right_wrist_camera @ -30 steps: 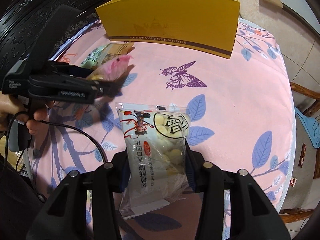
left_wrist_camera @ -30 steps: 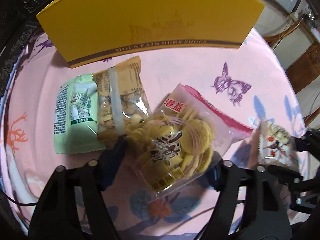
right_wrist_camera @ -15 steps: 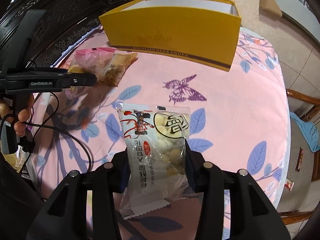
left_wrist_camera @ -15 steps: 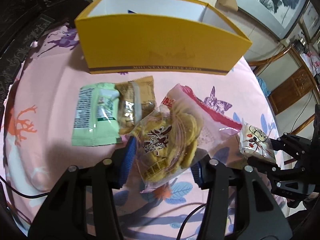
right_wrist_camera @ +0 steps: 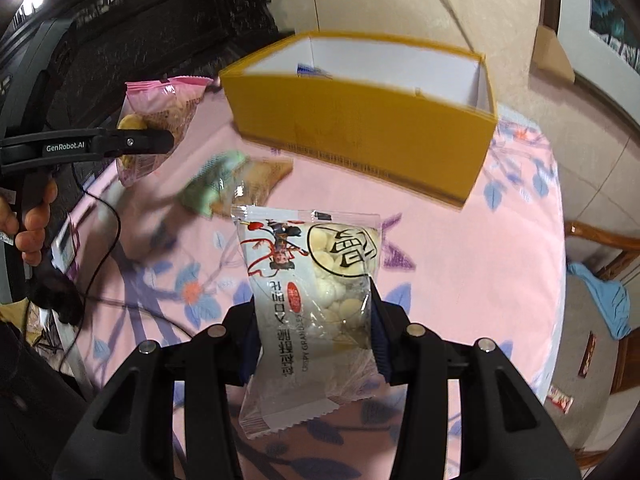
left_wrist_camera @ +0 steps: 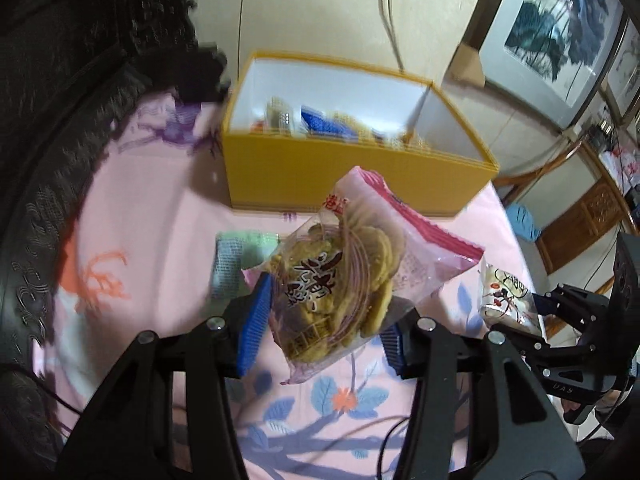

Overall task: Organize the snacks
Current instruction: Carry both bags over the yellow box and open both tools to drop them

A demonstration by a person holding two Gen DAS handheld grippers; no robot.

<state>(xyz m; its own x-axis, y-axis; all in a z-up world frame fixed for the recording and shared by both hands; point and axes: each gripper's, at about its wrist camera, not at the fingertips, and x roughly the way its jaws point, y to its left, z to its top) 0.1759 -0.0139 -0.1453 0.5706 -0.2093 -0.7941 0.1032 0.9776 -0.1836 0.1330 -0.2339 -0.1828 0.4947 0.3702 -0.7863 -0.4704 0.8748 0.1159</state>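
Left gripper [left_wrist_camera: 320,320]: you clamp the pink cracker bag [left_wrist_camera: 344,276] | right gripper [right_wrist_camera: 316,336]: clamps the white puff bag [right_wrist_camera: 316,280] | both raised to clear the yellow box [right_wrist_camera: 360,128] wall at 12 o'clock.

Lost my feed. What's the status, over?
Left gripper shut on pink cracker bag. Right gripper shut on white puff packet. Yellow cardboard box ahead, path open.
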